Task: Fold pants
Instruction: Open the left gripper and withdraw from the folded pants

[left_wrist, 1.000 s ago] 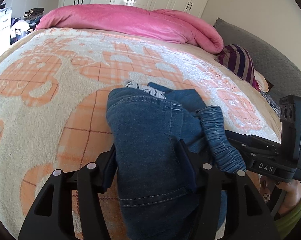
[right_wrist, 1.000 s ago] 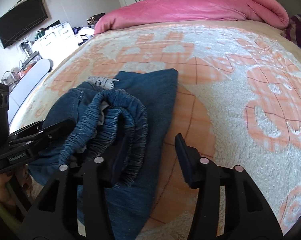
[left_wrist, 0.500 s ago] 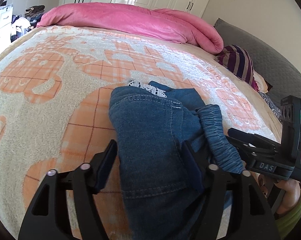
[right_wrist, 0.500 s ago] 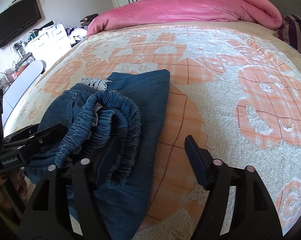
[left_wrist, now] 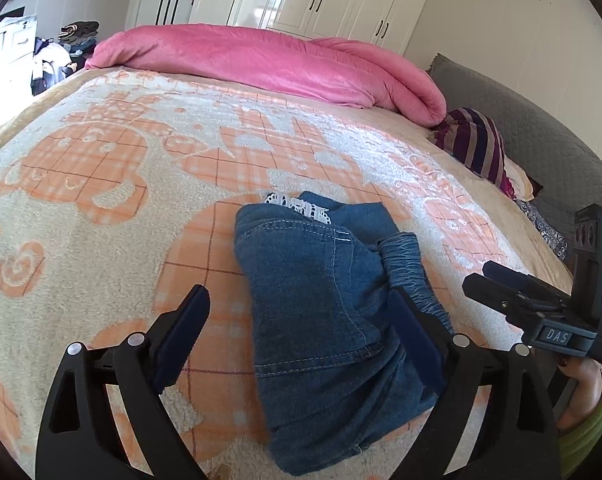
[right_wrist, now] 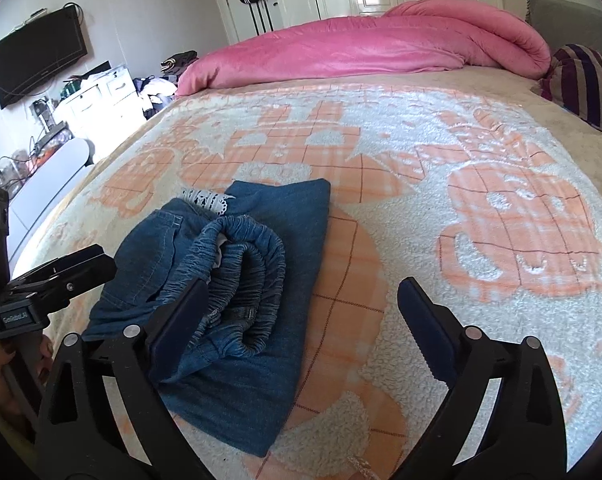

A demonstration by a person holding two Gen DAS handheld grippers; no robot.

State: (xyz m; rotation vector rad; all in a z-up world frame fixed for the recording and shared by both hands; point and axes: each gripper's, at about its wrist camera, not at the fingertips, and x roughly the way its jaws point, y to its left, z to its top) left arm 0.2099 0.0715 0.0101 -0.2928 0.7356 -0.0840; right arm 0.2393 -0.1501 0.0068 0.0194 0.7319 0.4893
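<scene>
Both grippers just spread apart, clamping nothing: left gripper (left_wrist: pixel 297 330) straddles folded pants (left_wrist: pixel 325 328); right gripper (right_wrist: pixel 301 308) beside them.

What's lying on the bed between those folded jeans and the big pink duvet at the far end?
Nothing: only bare orange-patterned blanket separates the folded jeans from the pink duvet, shown in both wrist views.

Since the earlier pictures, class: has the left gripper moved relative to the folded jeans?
Yes. The left gripper has pulled back and up from the jeans; its jaws have just been opening, and they no longer clamp the denim.
</scene>
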